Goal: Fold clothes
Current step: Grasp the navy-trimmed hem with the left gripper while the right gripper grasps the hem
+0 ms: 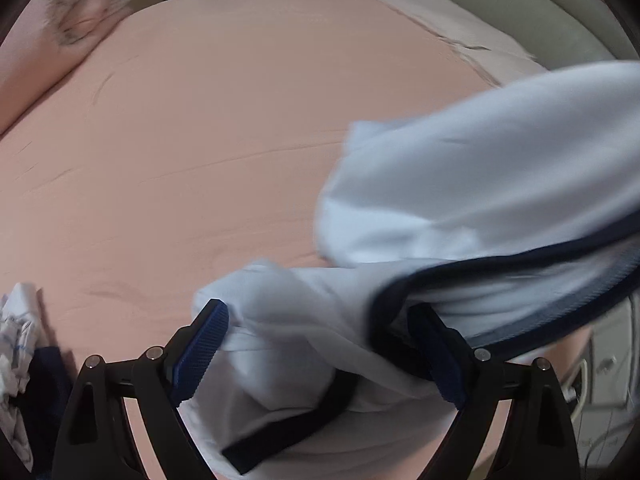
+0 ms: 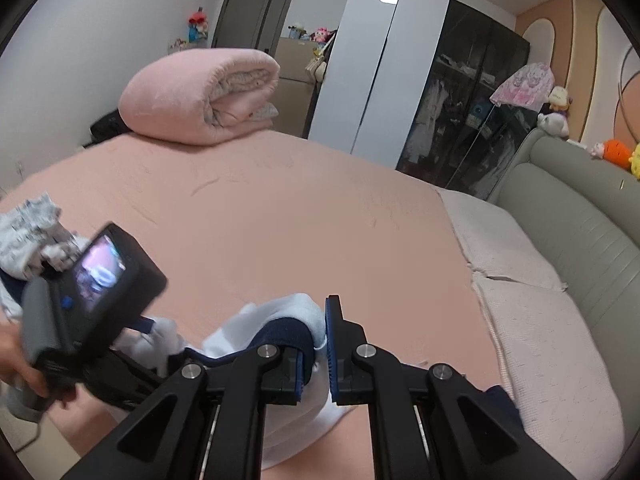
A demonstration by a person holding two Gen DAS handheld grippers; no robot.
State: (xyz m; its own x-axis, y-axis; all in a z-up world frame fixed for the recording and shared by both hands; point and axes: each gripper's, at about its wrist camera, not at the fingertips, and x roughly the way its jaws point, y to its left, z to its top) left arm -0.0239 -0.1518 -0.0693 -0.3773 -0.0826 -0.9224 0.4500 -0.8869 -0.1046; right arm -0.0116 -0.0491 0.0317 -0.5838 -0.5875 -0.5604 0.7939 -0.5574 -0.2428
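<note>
A white garment [image 1: 480, 184] with navy trim [image 1: 500, 264] hangs across the pink bed sheet [image 1: 200, 140], blurred, rising toward the right edge. My left gripper [image 1: 320, 344] points steeply down with its jaws wide open. Loose folds of the garment lie between its blue pads [image 1: 204, 348], which do not press on the cloth. In the right wrist view my right gripper [image 2: 316, 356] is shut on a bunch of the same white garment [image 2: 288, 312] at its navy cuff [image 2: 288, 336]. The left gripper's camera [image 2: 100, 276] and the hand [image 2: 16, 360] holding it show at the left.
A rolled pink quilt [image 2: 200, 96] lies at the bed's far end. A crumpled patterned pile of clothes [image 2: 28, 236] sits at the left edge. Two pale pillows [image 2: 532, 320] rest against a grey headboard [image 2: 580, 220] on the right. A wardrobe [image 2: 380, 72] stands beyond the bed.
</note>
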